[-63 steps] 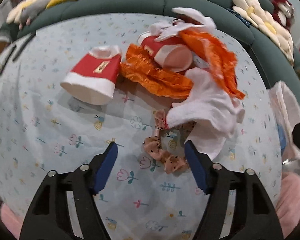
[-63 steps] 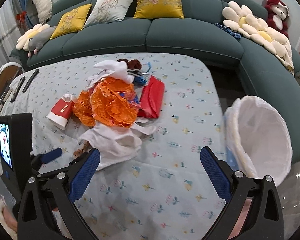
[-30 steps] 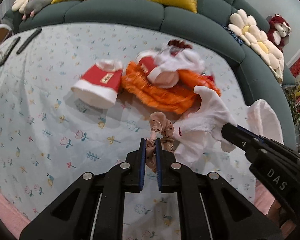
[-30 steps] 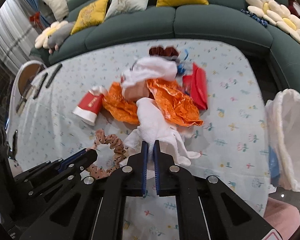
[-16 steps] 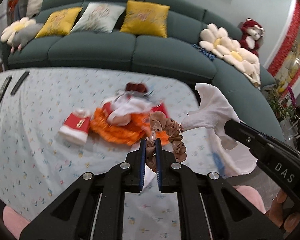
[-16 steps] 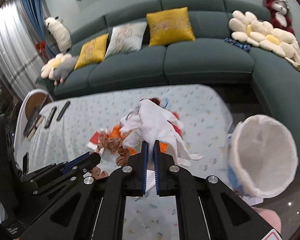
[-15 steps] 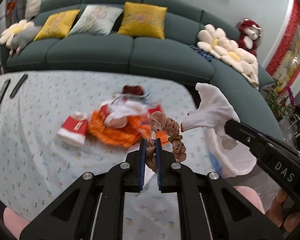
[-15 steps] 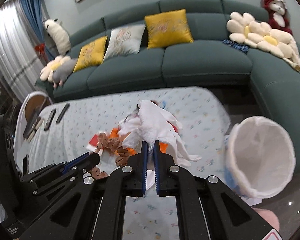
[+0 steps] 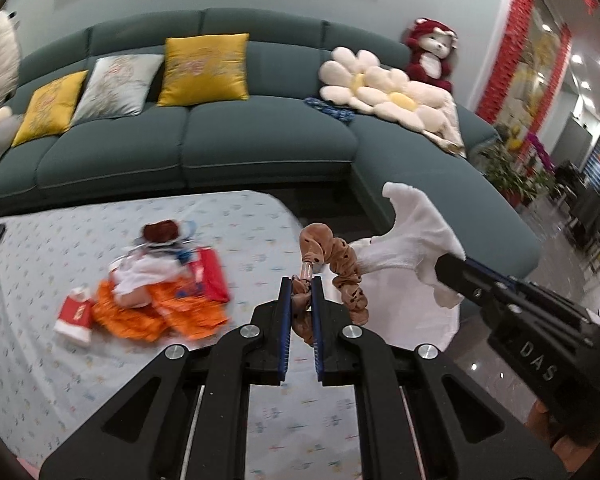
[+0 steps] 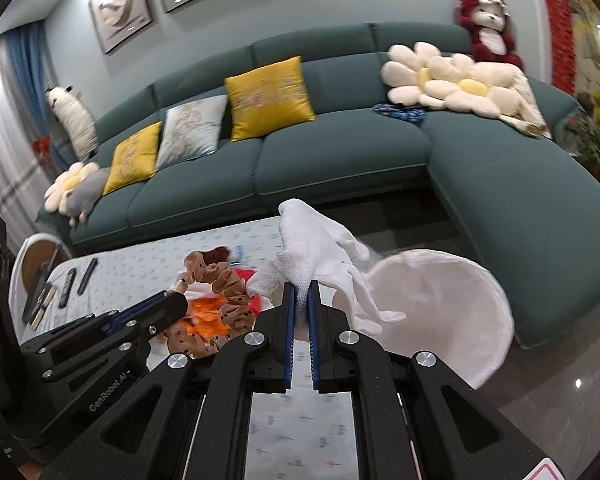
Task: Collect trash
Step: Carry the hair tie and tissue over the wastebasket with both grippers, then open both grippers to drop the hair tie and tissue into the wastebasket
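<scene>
Brown spotted scrunchie [image 9: 336, 276] pinched in the left tool [image 9: 301, 300], raised above the tabletop [image 9: 60, 360], white glove [image 10: 320, 252] clamped in the right tool [image 10: 300, 308], white-lined bin [image 10: 440, 308] clear only in right view, orange litter pile [image 9: 160, 304] far left

"DAS" on right gripper [image 9: 452, 270]; "GenRobot.AI" on left gripper [image 10: 176, 304].

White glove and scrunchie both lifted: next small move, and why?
Probably carry both across over the white-lined bin before opening. The right claw is shut on the white fabric glove, the left claw on the brown spotted scrunchie; the bin's mouth lies off to the right.
</scene>
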`<control>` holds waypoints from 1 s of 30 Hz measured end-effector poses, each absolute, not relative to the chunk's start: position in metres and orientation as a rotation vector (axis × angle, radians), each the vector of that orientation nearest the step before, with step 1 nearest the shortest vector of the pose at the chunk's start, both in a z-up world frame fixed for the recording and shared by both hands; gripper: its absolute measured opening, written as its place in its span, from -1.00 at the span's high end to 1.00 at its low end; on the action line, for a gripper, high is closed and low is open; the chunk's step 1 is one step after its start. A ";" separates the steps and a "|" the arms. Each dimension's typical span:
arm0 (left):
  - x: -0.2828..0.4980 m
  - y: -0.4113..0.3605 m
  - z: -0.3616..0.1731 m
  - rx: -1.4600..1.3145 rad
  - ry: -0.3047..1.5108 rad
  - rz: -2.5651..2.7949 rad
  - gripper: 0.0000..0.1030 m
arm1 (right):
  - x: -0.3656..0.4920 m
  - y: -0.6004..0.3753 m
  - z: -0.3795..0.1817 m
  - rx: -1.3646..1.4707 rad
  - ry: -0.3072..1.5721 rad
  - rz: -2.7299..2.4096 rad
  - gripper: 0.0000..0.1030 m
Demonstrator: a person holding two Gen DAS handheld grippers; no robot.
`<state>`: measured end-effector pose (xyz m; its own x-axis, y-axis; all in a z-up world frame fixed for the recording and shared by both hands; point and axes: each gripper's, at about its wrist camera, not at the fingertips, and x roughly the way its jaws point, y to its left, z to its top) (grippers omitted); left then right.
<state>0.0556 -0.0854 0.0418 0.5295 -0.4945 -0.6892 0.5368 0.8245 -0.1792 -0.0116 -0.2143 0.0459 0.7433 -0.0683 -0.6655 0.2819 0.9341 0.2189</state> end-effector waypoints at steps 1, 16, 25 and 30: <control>0.054 -0.095 0.042 0.066 0.803 -0.629 0.83 | -0.015 -0.223 0.043 0.324 0.709 -0.213 0.87; 0.055 -0.197 0.017 0.129 0.872 -0.741 0.82 | -0.029 -0.309 0.003 0.375 0.764 -0.372 0.86; 0.065 -0.224 0.005 0.124 0.911 -0.753 0.45 | -0.021 -0.330 -0.012 0.398 0.786 -0.411 0.70; 0.072 -0.220 0.006 0.100 0.909 -0.719 0.18 | -0.019 -0.332 -0.012 0.400 0.773 -0.432 0.25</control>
<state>0.0720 -0.2196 0.0062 0.4006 -0.5272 -0.7494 0.6082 0.7647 -0.2129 -0.0189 -0.3324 -0.0124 0.6378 -0.2244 -0.7368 0.5103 0.8397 0.1859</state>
